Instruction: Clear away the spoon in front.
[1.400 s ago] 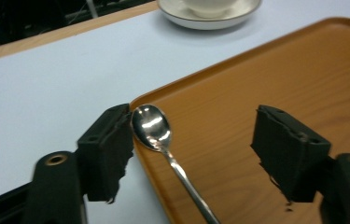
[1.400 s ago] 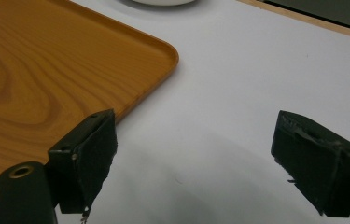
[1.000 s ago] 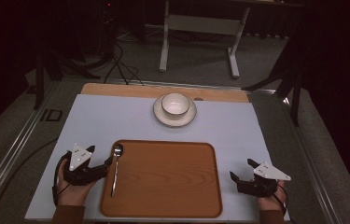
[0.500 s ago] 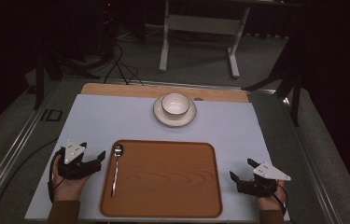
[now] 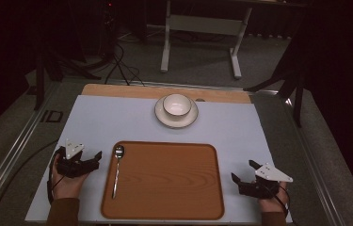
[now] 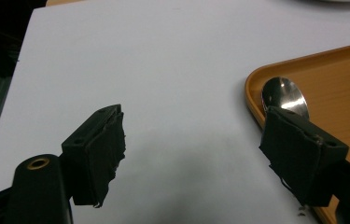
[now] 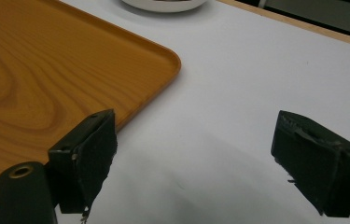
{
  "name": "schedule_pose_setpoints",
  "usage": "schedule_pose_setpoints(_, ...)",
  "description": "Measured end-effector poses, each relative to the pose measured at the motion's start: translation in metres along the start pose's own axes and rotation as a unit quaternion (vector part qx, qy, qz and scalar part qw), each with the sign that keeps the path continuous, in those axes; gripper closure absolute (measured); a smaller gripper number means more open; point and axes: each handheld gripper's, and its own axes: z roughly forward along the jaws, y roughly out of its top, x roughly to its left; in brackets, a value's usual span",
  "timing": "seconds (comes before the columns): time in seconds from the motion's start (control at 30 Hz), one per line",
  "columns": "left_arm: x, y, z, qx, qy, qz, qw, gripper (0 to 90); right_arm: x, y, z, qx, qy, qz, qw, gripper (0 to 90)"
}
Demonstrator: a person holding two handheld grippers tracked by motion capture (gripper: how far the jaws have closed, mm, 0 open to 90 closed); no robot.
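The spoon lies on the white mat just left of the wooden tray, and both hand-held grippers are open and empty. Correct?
Not quite. The spoon lies inside the wooden tray, along its left edge, as the high view shows. The rest holds: the left hand-held gripper and the right hand-held gripper are open and empty.

Only one marking can be read: the large pale letters "ID" (image 5: 52,116), seen from the high view, standing on the dark grey surface just beside the left edge of the white tabletop sheet (image 5: 117,122), near its far left corner. The letters lie flat and slant along the metal rail there. No other label, brand, number or sign is legible on anything else in any view
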Motion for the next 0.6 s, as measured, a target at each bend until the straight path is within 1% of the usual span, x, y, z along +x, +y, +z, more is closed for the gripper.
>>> schedule_pose_setpoints(0.07, 0.0, -0.0001, 0.0008, 0.002, 0.002, 0.003, 1.0, 21.2, 0.0001, 0.0, 0.0005, 0.002, 0.001, -0.001, 1.0, 14.2)
schedule_pose_setpoints(0.3, 0.0044, -0.0014, 0.0031, 0.004, 0.007, -0.009, 0.9999, 19.3, 0.0003, -0.0002, 0.0013, 0.005, 0.002, 0.001, 1.0, 14.1)
schedule_pose_setpoints(0.5, 0.0057, -0.0016, 0.0064, 0.008, 0.005, -0.01, 0.9999, 18.9, -0.0001, -0.0003, 0.0019, 0.007, 0.003, 0.0, 1.0, 14.1)
schedule_pose_setpoints(0.57, 0.0039, -0.0022, 0.0083, 0.013, -0.002, -0.008, 0.9999, 18.9, -0.0001, -0.0002, 0.0021, 0.007, 0.004, 0.0, 1.0, 14.1)
schedule_pose_setpoints(0.6, 0.0039, -0.0022, 0.0083, 0.013, -0.002, -0.008, 0.9999, 18.7, -0.0001, -0.0002, 0.0021, 0.007, 0.004, 0.0, 1.0, 14.1)
